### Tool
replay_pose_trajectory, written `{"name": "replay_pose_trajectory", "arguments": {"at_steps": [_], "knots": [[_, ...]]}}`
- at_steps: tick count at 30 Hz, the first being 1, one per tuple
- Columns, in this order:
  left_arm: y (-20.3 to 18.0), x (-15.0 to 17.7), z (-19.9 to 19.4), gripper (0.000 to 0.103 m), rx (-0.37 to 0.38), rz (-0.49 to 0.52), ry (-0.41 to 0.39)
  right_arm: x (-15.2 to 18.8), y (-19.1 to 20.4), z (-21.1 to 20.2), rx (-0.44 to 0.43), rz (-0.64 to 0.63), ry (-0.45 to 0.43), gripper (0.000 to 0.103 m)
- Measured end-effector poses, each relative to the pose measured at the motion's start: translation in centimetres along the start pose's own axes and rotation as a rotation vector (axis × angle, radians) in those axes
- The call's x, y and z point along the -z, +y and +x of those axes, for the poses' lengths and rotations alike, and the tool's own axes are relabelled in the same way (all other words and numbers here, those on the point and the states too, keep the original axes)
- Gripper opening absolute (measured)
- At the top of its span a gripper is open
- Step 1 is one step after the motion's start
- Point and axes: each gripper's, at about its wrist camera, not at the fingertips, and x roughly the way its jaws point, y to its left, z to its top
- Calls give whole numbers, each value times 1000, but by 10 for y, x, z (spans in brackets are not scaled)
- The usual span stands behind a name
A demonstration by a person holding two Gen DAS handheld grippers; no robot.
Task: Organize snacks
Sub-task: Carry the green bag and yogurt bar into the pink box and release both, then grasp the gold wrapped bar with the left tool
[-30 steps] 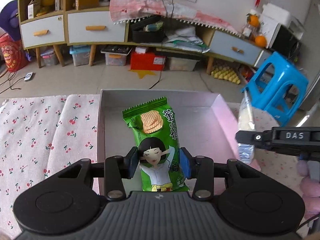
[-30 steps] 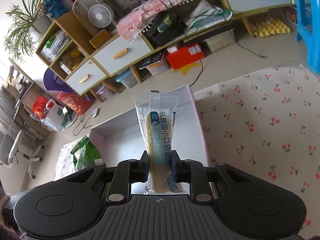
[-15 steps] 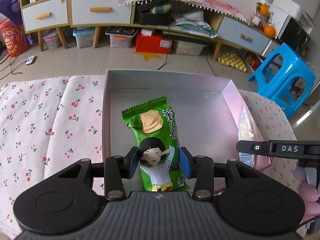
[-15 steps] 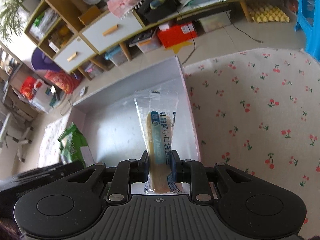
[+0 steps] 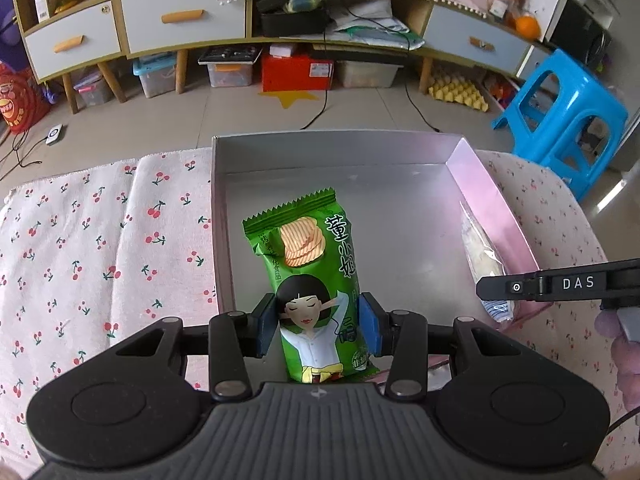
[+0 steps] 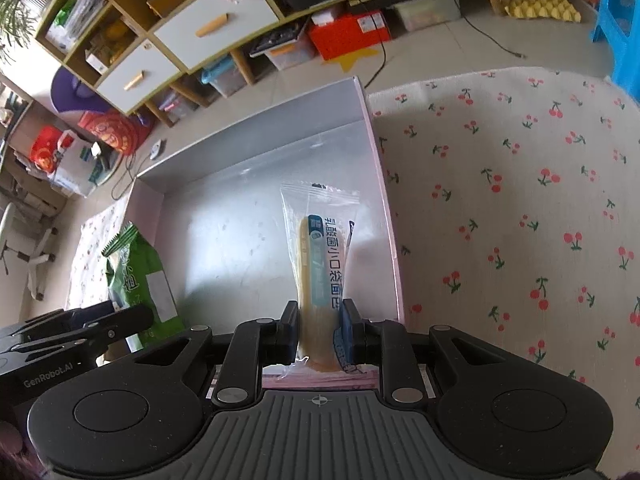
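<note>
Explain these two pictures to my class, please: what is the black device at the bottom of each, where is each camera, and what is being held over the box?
No robot is here: a person carries a two-finger gripper in each hand, with a fisheye camera on each looking along its fingers. The left view shows the left gripper clamped on a green chip bag. The right view shows the right gripper clamped on a clear bread-stick packet. Both snacks are held over an open pink box, which sits on a cherry-print cloth. Each gripper also shows at the edge of the other's picture. I cannot tell whether either snack touches the box floor.
</note>
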Motion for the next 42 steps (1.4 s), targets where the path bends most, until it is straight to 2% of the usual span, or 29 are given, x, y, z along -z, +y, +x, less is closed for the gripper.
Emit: {"name": "replay_pose_trajectory", "arguments": {"at_steps": [7, 11, 15, 17, 20, 24, 26, 34, 36, 42], "knots": [[10, 3, 6, 42, -31, -72, -36, -3, -3, -5, -19, 32, -24, 27], [13, 4, 3, 46, -10, -105, -62, -4, -6, -14, -44, 48, -51, 44], [12, 9, -6, 74, 11, -111, -134, -5, 0, -26, -68, 19, -65, 56], [9, 11, -11, 78, 27, -109, -154, -1, 3, -37, -66, 8, -80, 67], [8, 15, -19, 84, 30, -119, -146, 6, 11, -52, -43, -21, -100, 72], [5, 22, -40, 100, 5, -107, -176, 19, 22, -72, -9, -47, -113, 79], [4, 27, -48, 101, -21, -100, -184, 27, 27, -80, 0, -55, -124, 86], [10, 53, -66, 102, -72, -103, -136, 58, 37, -100, 44, -56, -162, 94], [12, 59, -67, 102, -65, -95, -124, 66, 41, -100, 59, -73, -176, 95], [22, 79, -63, 102, -106, -130, -93, 92, 51, -94, 151, -169, -235, 97]]}}
